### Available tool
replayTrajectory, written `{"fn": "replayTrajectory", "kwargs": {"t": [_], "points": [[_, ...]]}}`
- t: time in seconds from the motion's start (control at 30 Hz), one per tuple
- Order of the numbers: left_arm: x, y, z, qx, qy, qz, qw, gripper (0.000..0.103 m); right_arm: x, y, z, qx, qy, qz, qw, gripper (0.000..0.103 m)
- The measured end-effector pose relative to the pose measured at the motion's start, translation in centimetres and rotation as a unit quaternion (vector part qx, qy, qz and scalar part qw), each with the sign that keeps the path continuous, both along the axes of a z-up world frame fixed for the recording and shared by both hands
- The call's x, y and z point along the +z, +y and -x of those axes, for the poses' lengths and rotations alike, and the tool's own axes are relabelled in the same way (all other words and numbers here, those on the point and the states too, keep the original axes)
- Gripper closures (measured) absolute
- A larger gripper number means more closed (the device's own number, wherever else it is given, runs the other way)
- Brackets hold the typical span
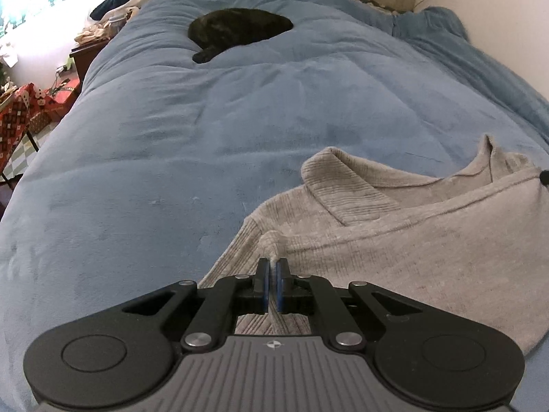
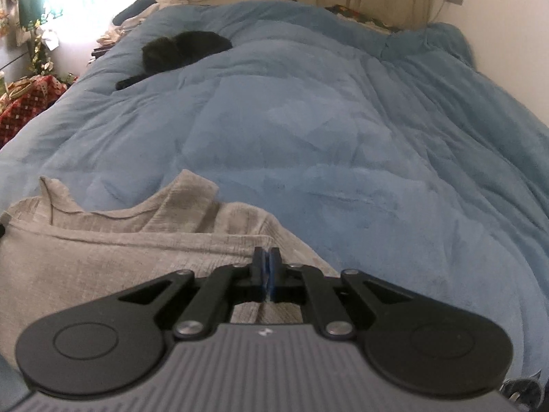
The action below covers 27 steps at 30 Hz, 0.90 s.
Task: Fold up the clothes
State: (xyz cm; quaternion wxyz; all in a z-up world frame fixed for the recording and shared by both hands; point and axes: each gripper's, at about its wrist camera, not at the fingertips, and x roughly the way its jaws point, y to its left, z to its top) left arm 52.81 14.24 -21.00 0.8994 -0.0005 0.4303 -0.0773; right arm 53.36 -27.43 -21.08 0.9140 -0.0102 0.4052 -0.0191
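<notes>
Sweater (image 1: pixel 394 240), grey ribbed knit with wide collar, lies rumpled, pinched by left claw (image 1: pixel 273 264) and right claw (image 2: pixel 266 257).

A bed under a blue duvet (image 1: pixel 212 144) carries everything. A grey sweater (image 1: pixel 394 240) lies on it at five o'clock in the left wrist view (seven o'clock in the right). A black cat (image 1: pixel 240 29) lies curled near twelve.
</notes>
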Motion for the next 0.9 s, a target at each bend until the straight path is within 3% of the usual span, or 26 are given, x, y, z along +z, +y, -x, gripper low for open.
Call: {"fn": "replayTrajectory", "kwargs": {"t": [0.13,0.27,0.4,0.53,0.67,0.77,0.83,0.9], "points": [[0.6,0.3,0.4,0.008,-0.01,0.009,0.9999,0.099,0.1,-0.7,0.2,-0.002,-0.003,-0.011,1.0,0.101],[-0.2,0.2,0.3,0.002,0.005,-0.01,0.9999,0.098,-0.1,-1.0,0.1,0.001,0.004,-0.011,1.0,0.099],[0.0,0.4,0.4,0.01,0.002,-0.019,0.9998,0.082,0.7,-1.8,0.7,-0.017,-0.003,-0.022,1.0,0.087],[1.5,0.5,1.5,0.014,-0.011,-0.019,0.9997,0.08,2.6,-2.6,4.1,-0.017,0.001,-0.043,0.999,0.087],[3.1,0.1,3.2,0.027,-0.023,-0.02,0.9992,0.08,3.3,-0.9,8.0,0.041,0.029,-0.034,0.998,0.095],[3.7,-0.9,4.3,0.037,-0.02,0.019,0.9989,0.08,2.1,0.9,8.9,0.073,0.06,-0.021,0.995,0.097],[3.8,-1.8,4.9,0.037,-0.013,0.05,0.998,0.08,1.2,1.2,8.8,0.067,0.069,-0.009,0.995,0.098],[3.0,-3.1,5.5,0.024,0.003,0.058,0.998,0.08,0.8,0.8,8.6,0.051,0.074,-0.001,0.996,0.098]]}}
